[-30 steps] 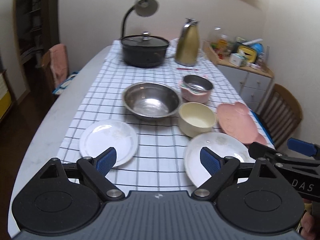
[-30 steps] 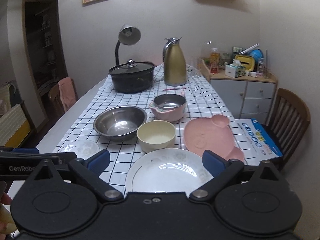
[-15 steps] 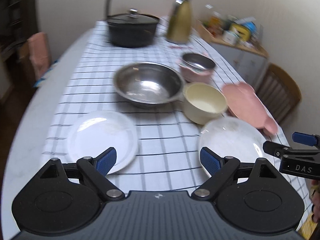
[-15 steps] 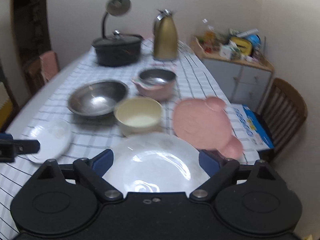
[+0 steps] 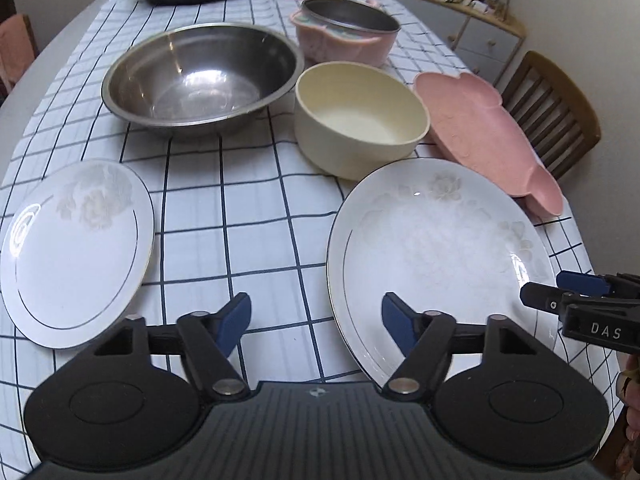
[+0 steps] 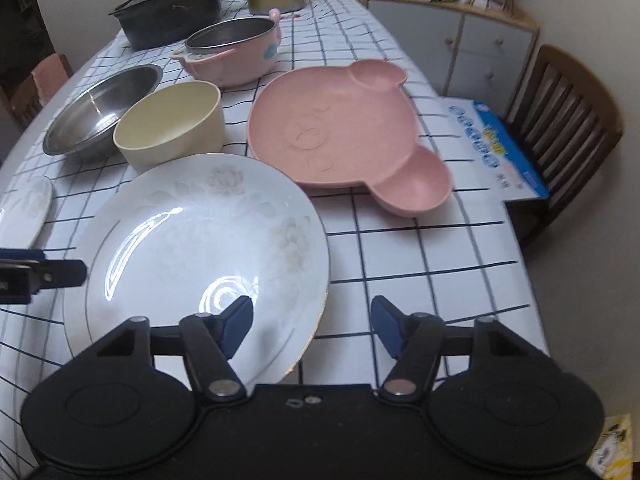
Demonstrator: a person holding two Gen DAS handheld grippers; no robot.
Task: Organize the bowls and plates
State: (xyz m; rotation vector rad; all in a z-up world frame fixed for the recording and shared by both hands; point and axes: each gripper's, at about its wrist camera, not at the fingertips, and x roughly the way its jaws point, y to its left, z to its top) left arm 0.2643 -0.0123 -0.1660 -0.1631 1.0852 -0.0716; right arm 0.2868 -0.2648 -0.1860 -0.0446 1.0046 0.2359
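plates and bowls sit spread over the checked cloth (image 5: 256, 216) on the counter (image 5: 24, 92). large white plate (image 6: 200, 248) lies nearest my right claw (image 6: 311, 326); its right rim falls between the 2 fingers, left fingertip (image 6: 238, 322) over the plate, right one over bare cloth. i cannot tell if it touches. right claw is spread wide, gripping nothing. left claw (image 5: 316, 328) is also spread wide and empty, over the cloth between the small white plate (image 5: 76, 252) on its left and the large white plate on its right, right fingertip (image 5: 394, 322) over that plate's near rim.

behind the large plate: cream bowl (image 5: 360, 120), just beside the steel bowl (image 5: 200, 76). pink bear-shaped plate (image 6: 344, 136) lies right of the cream bowl, near the large plate's far edge. pink pot with steel liner (image 6: 232, 52) further back, then black lidded pot (image 6: 172, 8). wooden chair (image 6: 568, 128) at the right.
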